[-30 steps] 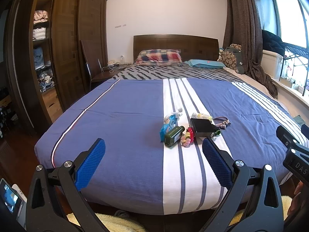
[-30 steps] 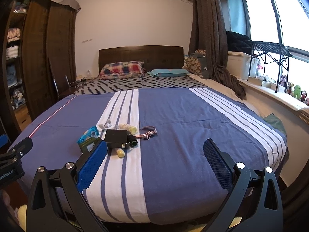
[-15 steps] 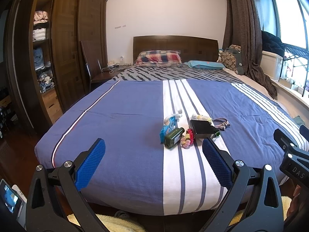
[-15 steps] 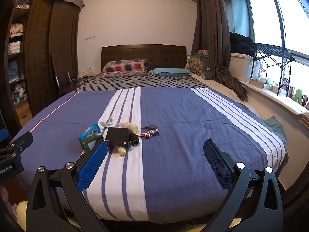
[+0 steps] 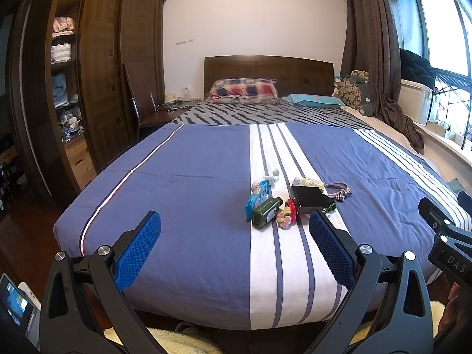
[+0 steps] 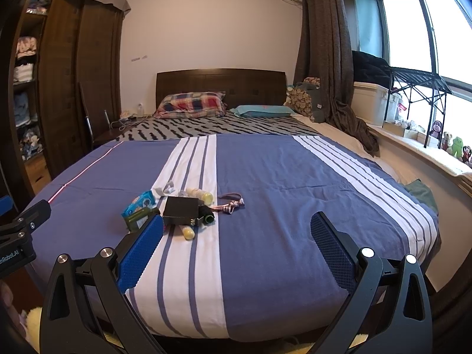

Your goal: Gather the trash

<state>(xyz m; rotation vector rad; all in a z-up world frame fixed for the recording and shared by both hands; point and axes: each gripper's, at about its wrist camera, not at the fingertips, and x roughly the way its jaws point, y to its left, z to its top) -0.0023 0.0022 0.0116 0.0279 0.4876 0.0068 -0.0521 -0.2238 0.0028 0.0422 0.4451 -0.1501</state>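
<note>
The left gripper [image 5: 234, 246] hangs over the foot of the bed with its blue-padded fingers [image 5: 137, 249] spread wide and nothing between them. The right gripper [image 6: 236, 250] is likewise wide apart and empty, held beside the left one at the bed's edge; each shows at the margin of the other's view. Just beyond both, on the white striped band of the blue bedspread [image 5: 188, 183], lies a small cluster of litter: a dark green bottle [image 5: 266, 213] on its side, a blue wrapper [image 5: 257, 197] touching its far end, a red and pink ring-shaped item [image 5: 287, 214] beside the bottle, a black box [image 5: 308, 198] lying flat, a pale yellow bottle [image 6: 200, 194] behind the box, a crumpled clear scrap [image 5: 273, 175] farther back, and a striped ribbon [image 5: 339, 191] to the right. In the right wrist view a small yellow capsule-like piece [image 6: 188, 232] rests in front of the box. Past the cluster stand a plaid pillow [image 5: 243, 88] and a dark headboard [image 5: 268, 69].
</note>
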